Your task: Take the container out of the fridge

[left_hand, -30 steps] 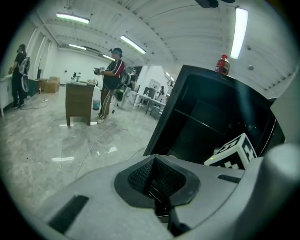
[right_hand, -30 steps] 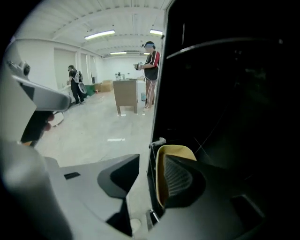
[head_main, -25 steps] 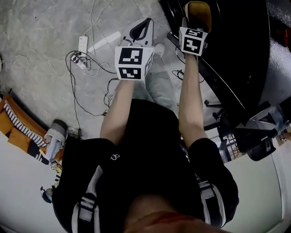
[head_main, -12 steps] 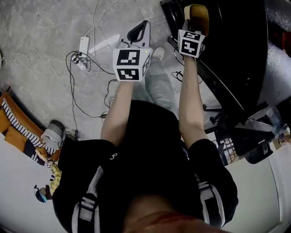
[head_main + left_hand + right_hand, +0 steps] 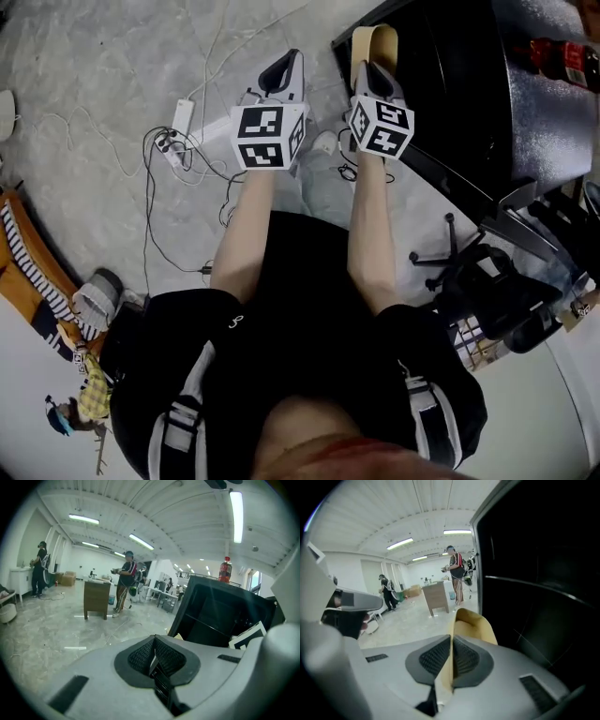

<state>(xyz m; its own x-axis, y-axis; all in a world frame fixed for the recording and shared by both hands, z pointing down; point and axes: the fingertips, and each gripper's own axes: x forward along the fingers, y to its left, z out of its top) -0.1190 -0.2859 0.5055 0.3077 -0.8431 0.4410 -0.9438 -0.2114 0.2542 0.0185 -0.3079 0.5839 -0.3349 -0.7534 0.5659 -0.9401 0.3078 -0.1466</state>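
A tan, thin-walled container (image 5: 373,45) sticks out beyond my right gripper (image 5: 367,67), just in front of the black fridge (image 5: 450,84). In the right gripper view the container's wall (image 5: 471,623) runs between the pads of the right gripper (image 5: 451,641), which press on it. The fridge's dark open inside (image 5: 539,588) fills the right of that view. My left gripper (image 5: 284,70) is held beside the right one over the floor. Its jaws (image 5: 153,645) are shut with nothing between them. The fridge (image 5: 220,616) stands to its right.
A power strip and loose cables (image 5: 180,120) lie on the grey floor to the left. An office chair (image 5: 487,291) stands at the right. A red bottle (image 5: 225,570) stands on the fridge. A wooden cabinet (image 5: 96,599) and people are far off.
Both grippers have shifted left and away from the fridge. The tan container has come with the right gripper, out from the dark fridge opening toward the floor side.
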